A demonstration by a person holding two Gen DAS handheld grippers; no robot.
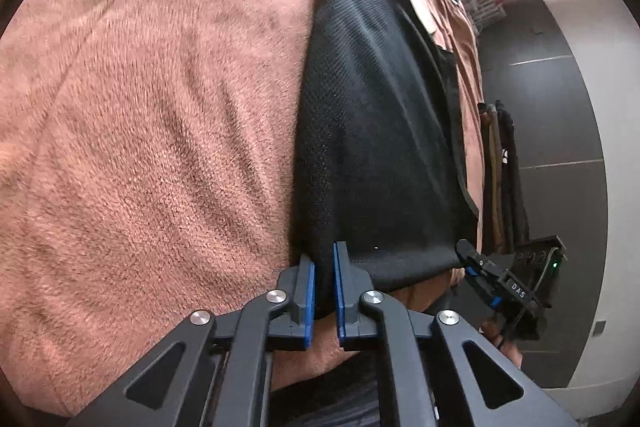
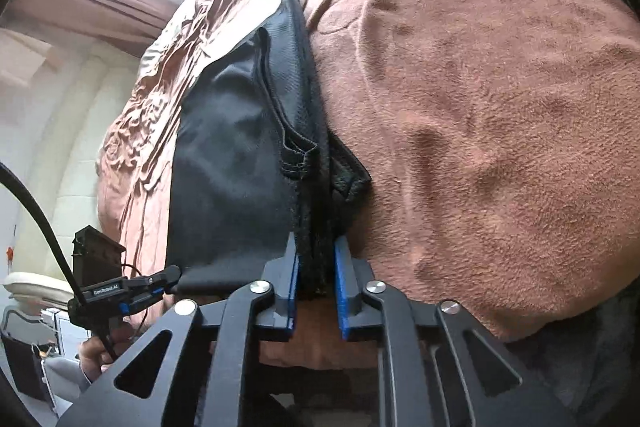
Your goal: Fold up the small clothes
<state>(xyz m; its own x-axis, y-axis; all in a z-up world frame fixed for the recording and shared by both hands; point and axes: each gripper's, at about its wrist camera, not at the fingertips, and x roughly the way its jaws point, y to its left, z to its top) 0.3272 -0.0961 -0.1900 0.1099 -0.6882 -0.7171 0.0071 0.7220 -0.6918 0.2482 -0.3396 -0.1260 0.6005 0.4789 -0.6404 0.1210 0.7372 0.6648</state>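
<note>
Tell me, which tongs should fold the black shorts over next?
Probably the right tongs: they pinch the bunched, thick edge of the black shorts. The left tongs grip the flat near corner, better suited to anchoring it on the brown blanket.

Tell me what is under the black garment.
The black garment lies on a brown fleece blanket, which shows all around it. Both the left gripper and the right gripper pinch its near edge. Whatever lies directly beneath the cloth is covered.

My black garment hides the brown blanket beneath it, its near hem vanishes behind my right gripper, and the room beyond the blanket blurs.
</note>
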